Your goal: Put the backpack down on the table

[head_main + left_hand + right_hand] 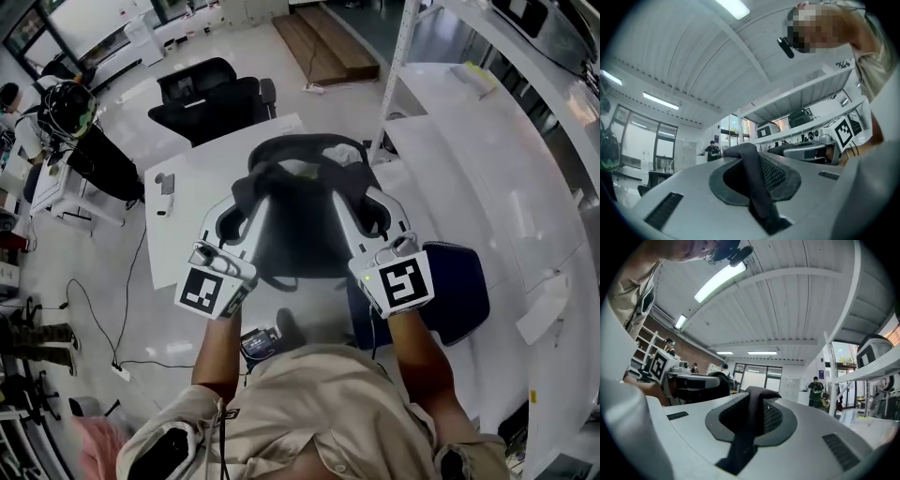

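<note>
A dark grey backpack (pixel 305 220) hangs in the air over the near edge of a white table (pixel 192 197), held up by its two shoulder straps. My left gripper (pixel 240 208) is shut on the left strap (pixel 758 187), which runs between its grey jaws. On the other side my right gripper (pixel 375 208) is shut on the right strap (pixel 749 425) in the same way. Both grippers point roughly level, away from the person. The backpack's top is open, with something pale inside. Each gripper view also shows the other gripper off to the side.
A black office chair (pixel 208 94) stands behind the table, and a blue seat (pixel 459 291) is at the lower right. A small grey object (pixel 167 184) lies on the table's left part. White shelving and a post (pixel 398 66) run along the right. People stand at the far left.
</note>
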The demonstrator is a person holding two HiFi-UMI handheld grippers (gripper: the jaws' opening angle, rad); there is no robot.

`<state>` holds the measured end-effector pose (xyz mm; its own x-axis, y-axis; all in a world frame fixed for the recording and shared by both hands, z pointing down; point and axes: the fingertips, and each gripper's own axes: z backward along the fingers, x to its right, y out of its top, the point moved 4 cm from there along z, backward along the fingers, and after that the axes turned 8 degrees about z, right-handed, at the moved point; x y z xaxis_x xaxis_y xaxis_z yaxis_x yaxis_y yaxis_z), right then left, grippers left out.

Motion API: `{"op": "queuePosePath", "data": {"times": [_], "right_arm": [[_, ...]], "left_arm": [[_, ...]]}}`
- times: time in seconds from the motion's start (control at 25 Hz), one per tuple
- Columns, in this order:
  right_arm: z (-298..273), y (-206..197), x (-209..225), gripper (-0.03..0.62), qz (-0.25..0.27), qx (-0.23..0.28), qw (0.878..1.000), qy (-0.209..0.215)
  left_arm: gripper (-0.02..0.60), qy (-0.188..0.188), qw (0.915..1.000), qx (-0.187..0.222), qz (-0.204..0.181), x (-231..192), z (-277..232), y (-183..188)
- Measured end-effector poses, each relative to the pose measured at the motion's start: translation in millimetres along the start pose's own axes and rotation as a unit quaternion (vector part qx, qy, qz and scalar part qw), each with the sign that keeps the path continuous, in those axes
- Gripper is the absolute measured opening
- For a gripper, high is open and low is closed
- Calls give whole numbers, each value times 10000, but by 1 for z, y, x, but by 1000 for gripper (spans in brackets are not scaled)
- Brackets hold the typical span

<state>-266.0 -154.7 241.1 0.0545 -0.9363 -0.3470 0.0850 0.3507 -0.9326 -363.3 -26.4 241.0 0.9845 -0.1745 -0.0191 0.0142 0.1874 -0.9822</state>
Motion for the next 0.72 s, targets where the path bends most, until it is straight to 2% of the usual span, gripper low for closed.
{"op": "queuePosePath", "data": {"times": [0.36,0.72], "right_arm": [[-151,17,-87,63,-136,282,9961,829],[-271,-8,-158,63,-317,32,9902,1358]], "left_arm": [[55,743,9970,-15,-231,-143,73,25],[55,1365,9902,-302,-45,-264,118,-1]]}}
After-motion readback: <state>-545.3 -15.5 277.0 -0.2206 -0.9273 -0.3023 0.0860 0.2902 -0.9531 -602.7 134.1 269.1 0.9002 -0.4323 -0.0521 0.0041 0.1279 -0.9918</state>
